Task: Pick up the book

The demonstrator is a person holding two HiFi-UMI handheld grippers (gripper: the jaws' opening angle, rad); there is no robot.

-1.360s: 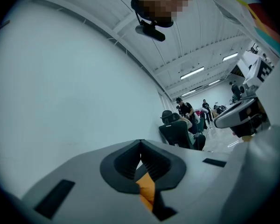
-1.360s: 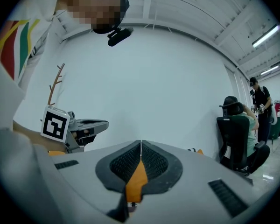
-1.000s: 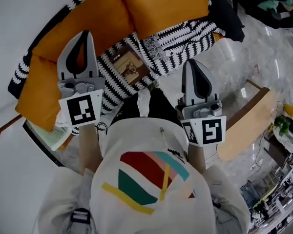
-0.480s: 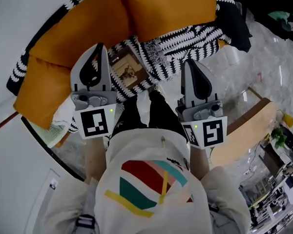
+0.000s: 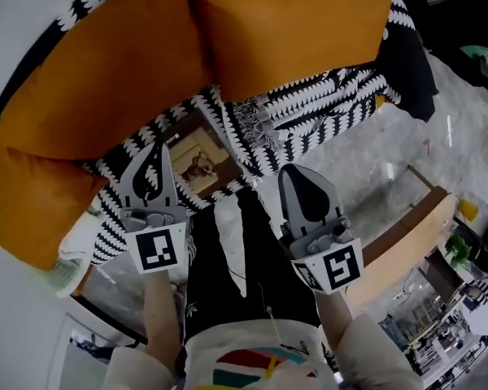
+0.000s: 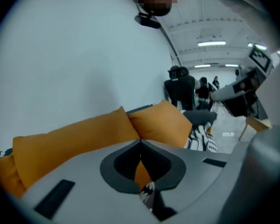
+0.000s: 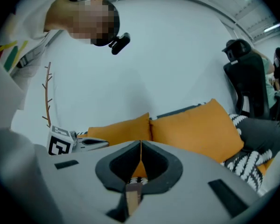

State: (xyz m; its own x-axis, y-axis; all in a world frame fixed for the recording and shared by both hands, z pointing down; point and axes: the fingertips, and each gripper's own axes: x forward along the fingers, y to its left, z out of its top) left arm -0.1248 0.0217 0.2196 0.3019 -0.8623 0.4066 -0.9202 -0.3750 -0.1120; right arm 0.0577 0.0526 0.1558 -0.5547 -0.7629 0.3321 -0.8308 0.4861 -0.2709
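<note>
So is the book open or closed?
Closed. The book lies flat on the black-and-white blanket, its picture cover facing up, no pages showing.

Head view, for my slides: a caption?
Shut left gripper and right gripper flank the book on a zigzag throw below orange cushions.

The head view looks steeply down from close above the left hand-held gripper (image 5: 153, 154) and the right hand-held gripper (image 5: 299, 175). Each gripper view looks almost level along its own jaws, toward the wall (image 6: 60, 55). All three views share the orange cushions (image 5: 228, 47).
</note>
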